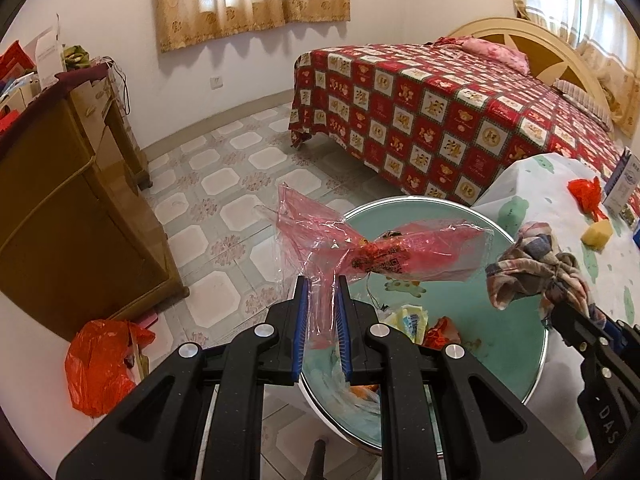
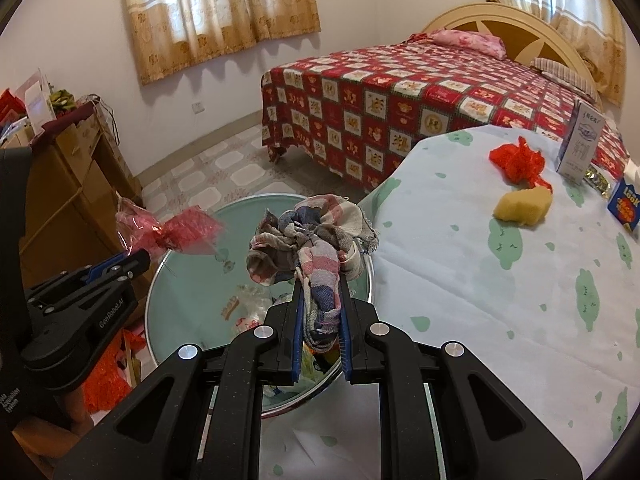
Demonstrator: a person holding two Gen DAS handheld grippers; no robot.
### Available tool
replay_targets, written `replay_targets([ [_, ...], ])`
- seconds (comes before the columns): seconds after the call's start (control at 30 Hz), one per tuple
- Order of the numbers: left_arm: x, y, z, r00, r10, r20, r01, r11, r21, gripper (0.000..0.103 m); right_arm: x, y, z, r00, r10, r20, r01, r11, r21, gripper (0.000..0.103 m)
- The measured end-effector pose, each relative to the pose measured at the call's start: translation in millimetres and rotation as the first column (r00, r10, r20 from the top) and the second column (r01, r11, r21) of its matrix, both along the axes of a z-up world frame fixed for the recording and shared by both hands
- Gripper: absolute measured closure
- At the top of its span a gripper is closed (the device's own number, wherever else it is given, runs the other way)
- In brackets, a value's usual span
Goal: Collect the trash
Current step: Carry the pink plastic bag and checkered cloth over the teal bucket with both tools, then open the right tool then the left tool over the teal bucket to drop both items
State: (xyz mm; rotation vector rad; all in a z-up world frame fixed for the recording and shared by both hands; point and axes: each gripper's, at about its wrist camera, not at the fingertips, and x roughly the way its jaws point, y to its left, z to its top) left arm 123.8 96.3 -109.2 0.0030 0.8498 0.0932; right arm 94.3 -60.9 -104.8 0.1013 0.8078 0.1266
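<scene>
Right wrist view, tablecloth-covered table (image 2: 460, 280), tiled floor (image 2: 240, 176), bed (image 2: 380, 92)

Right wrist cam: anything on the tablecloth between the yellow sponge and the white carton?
Only the crumpled red bag lies between sponge and carton.

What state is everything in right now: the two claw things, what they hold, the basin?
left gripper: fingers shut on the pink wrapper
pink wrapper: crumpled, held above the basin
right gripper: fingers shut on the checked rag
checked rag: bunched, held over the basin
basin: open, some trash inside
</scene>
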Motion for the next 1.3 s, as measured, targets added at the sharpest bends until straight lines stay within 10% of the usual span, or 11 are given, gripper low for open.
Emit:
replay_targets([
  [0.97,3,-2,-11,1.0,-0.002,-0.02,0.002,1.0,0.025,0.088,-3,-12,1,0.999,-0.034,0.02,0.034,0.999,0.005,0.074],
  [1.3,1,-6,-12,1.0,-0.004,-0.02,0.005,0.999,0.047,0.069,-11,-22,10,0.998,-0.059,0.035,0.059,0.998,0.01,0.074],
])
